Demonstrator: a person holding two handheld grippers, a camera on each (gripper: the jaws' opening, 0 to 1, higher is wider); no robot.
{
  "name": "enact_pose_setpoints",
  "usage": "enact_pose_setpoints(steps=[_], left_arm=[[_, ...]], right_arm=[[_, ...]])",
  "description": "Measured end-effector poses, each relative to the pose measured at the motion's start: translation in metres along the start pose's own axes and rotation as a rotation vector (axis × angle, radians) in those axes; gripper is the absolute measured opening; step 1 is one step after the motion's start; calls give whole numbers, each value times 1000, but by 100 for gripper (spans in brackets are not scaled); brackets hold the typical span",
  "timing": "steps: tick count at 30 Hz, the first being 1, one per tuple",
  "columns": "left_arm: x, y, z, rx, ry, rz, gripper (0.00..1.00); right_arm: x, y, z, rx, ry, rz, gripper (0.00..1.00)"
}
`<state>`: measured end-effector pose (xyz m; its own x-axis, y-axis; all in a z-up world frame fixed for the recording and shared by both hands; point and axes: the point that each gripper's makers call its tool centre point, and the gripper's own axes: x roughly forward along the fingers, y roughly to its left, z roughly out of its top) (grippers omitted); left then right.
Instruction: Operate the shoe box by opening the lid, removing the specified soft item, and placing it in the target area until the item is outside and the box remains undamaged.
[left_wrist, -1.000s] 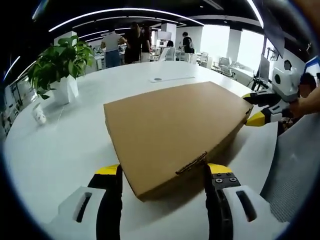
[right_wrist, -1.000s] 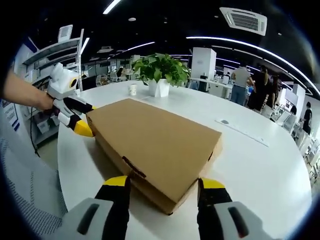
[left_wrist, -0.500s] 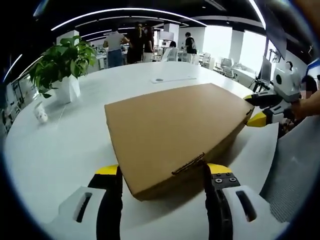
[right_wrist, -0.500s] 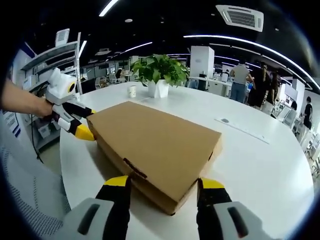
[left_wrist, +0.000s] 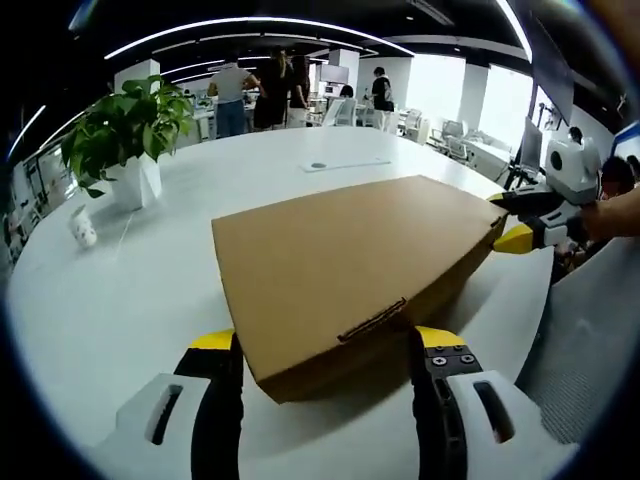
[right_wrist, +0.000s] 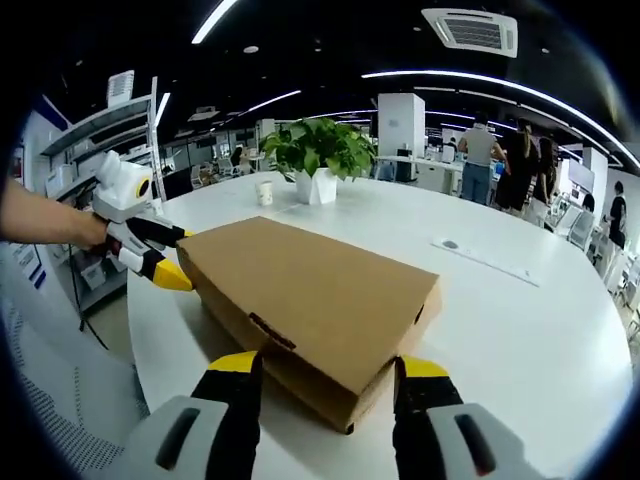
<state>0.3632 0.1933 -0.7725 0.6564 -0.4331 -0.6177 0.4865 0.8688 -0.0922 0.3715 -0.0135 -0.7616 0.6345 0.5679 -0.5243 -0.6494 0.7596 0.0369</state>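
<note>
A flat brown cardboard shoe box (left_wrist: 345, 255) lies shut on the round white table (left_wrist: 130, 300), its lid tab facing me. My left gripper (left_wrist: 325, 345) is open, its yellow-tipped jaws straddling the box's near corner. At the far right corner, my right gripper (left_wrist: 506, 218) has its jaws above and below the box edge. In the right gripper view the same box (right_wrist: 320, 285) fills the middle, and my right gripper (right_wrist: 328, 368) stands open astride its near corner. My left gripper (right_wrist: 182, 258) sits at the box's left corner, held by a hand. The box's contents are hidden.
A potted plant (left_wrist: 125, 140) in a white pot and a small white cup (left_wrist: 82, 228) stand at the table's far left. A flat strip (left_wrist: 345, 163) lies further back. Several people stand in the office behind. Grey mesh (left_wrist: 590, 330) borders the table's right edge.
Both views have shifted slightly. The box's near edge looks a little higher and thicker than a second ago. Both grippers stay at their corners.
</note>
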Motion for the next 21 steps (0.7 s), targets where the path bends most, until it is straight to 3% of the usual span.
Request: enact_pose_setpoints(steps=[21], left_arm=[[-15,-4,19,38,-16,7,71]], right_arm=[[-12,1,22,-17,-15,6,53]])
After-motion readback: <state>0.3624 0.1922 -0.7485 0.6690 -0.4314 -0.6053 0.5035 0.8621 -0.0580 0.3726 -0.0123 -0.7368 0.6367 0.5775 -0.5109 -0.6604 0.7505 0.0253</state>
